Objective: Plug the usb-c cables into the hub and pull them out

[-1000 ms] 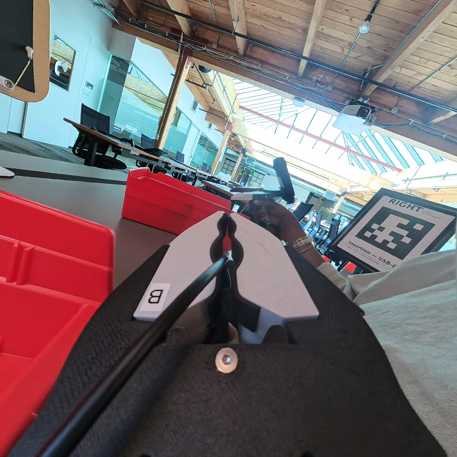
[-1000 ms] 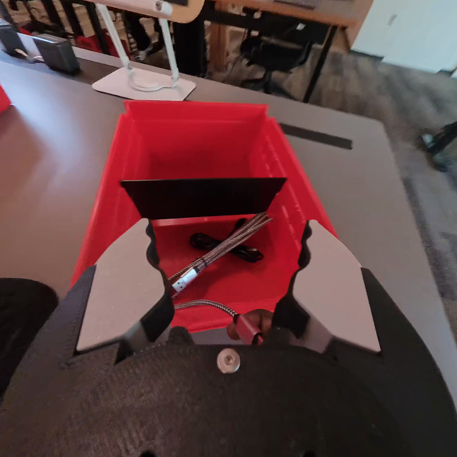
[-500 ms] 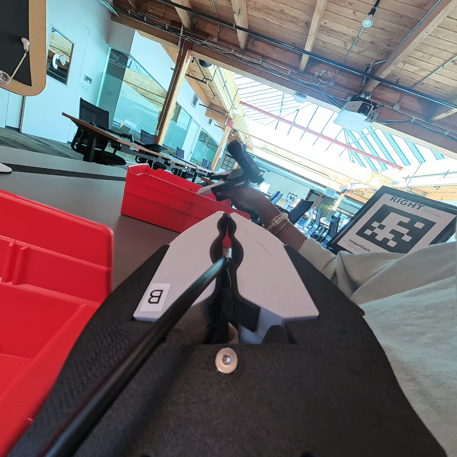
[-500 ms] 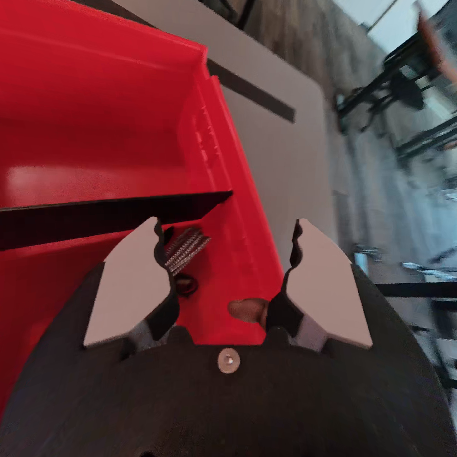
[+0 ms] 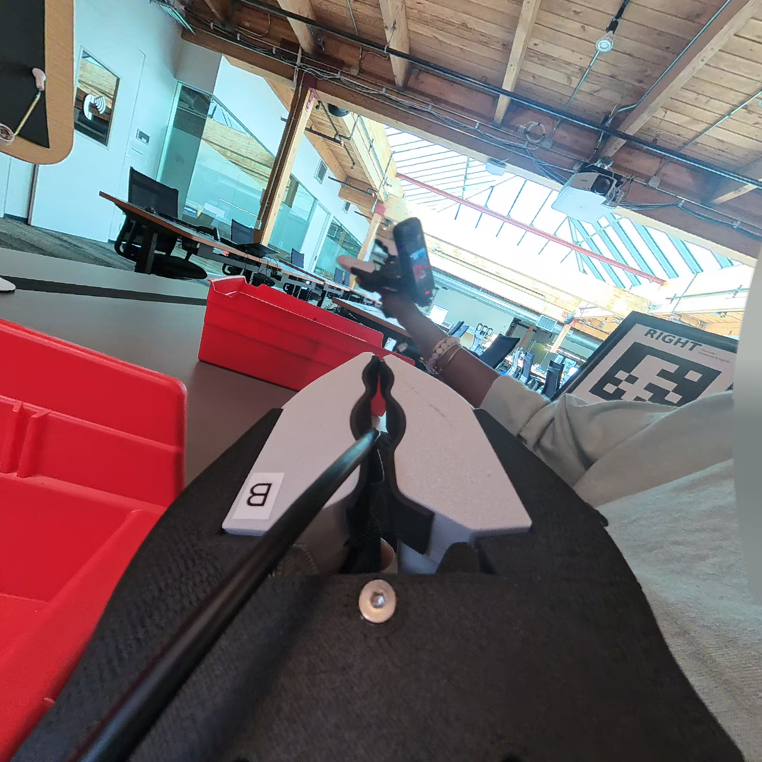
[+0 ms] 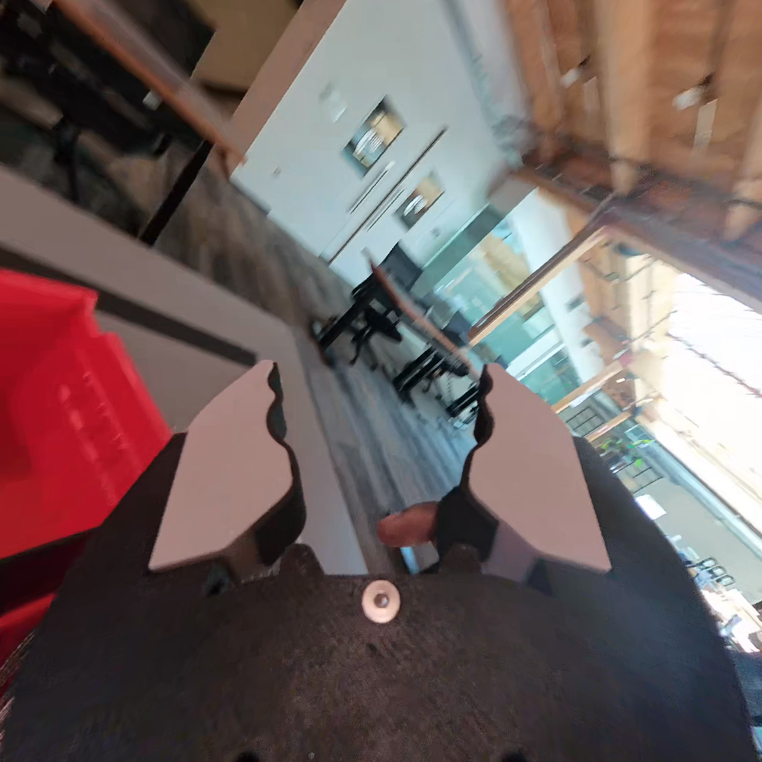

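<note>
Cable (image 5: 264, 548) pinched in closed left gripper (image 5: 379, 367); right gripper (image 6: 379, 371) wide open, empty (blurred view); steady it before reaching red bin (image 6: 62, 412).

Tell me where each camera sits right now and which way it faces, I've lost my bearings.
Left wrist view: rides low on the left tongs, aimed up across the table at the ceiling; the tongs are shut on a black cable; a sleeved arm shows.
Right wrist view: rides on the right tongs, open and empty, tilted and blurred, facing past the table edge into the office; a fingertip shows.
Shared: the red bin, the table, and the right tongs.
</note>
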A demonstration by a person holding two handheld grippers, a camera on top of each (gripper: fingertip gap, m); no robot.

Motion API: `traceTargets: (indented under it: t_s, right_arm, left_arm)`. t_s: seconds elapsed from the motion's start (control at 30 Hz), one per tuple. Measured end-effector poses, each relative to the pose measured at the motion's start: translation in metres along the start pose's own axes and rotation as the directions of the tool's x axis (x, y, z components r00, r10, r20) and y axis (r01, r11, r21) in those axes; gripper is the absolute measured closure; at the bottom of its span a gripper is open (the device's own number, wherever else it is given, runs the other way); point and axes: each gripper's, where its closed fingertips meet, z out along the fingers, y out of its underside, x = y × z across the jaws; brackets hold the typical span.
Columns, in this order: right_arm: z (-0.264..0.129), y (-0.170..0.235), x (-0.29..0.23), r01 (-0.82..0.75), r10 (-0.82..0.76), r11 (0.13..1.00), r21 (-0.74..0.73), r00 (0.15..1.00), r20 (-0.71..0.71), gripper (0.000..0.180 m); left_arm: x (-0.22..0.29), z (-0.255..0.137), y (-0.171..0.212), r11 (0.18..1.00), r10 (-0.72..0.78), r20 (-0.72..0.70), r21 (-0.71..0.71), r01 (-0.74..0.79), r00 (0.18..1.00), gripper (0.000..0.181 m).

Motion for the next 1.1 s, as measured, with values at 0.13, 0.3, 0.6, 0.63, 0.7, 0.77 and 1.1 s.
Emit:
traceTargets:
  t_s: [0.13, 0.3, 0.6, 0.63, 0.7, 0.77, 1.1]
  right_arm:
    - [-0.035, -0.026, 0.016, -0.025, 0.014, 0.987, 0.156, 0.997, 0.072, 0.117]
    - [-0.152, -0.015, -0.057, -0.096, -0.015, 0.992, 0.081, 0.55, 0.835, 0.127]
    - [-0.246, 0.089, -0.117, 0.296, -0.089, 0.954, 0.051, 0.117, 0.989, 0.113]
    - [-0.243, 0.096, -0.124, 0.337, -0.109, 0.939, 0.062, 0.122, 0.987, 0.115]
    - [-0.231, 0.111, -0.135, 0.442, -0.173, 0.893, 0.08, 0.175, 0.969, 0.121]
    - [-0.231, 0.109, -0.142, 0.467, -0.199, 0.881, 0.08, 0.211, 0.957, 0.129]
    - [-0.249, 0.044, -0.196, 0.395, -0.057, 0.904, -0.165, 0.493, 0.868, 0.143]
  left_arm:
    - [0.0, 0.0, 0.0, 1.0, 0.0, 0.001, 0.0, 0.0, 1.0, 0.18]
    - [0.0, 0.0, 0.0, 1.0, 0.001, 0.002, -0.001, -0.001, 1.0, 0.18]
    - [-0.001, 0.003, 0.002, 1.0, 0.003, 0.01, -0.016, -0.003, 1.0, 0.18]
    - [-0.001, 0.003, 0.003, 1.0, 0.003, 0.011, -0.019, -0.003, 1.0, 0.18]
    - [-0.001, 0.003, 0.003, 1.0, 0.0, 0.011, -0.021, 0.0, 1.0, 0.18]
    - [-0.002, 0.003, 0.003, 1.0, -0.003, 0.01, -0.019, 0.004, 1.0, 0.18]
    - [0.0, 0.002, 0.002, 1.0, 0.007, 0.002, -0.01, -0.007, 1.0, 0.179]
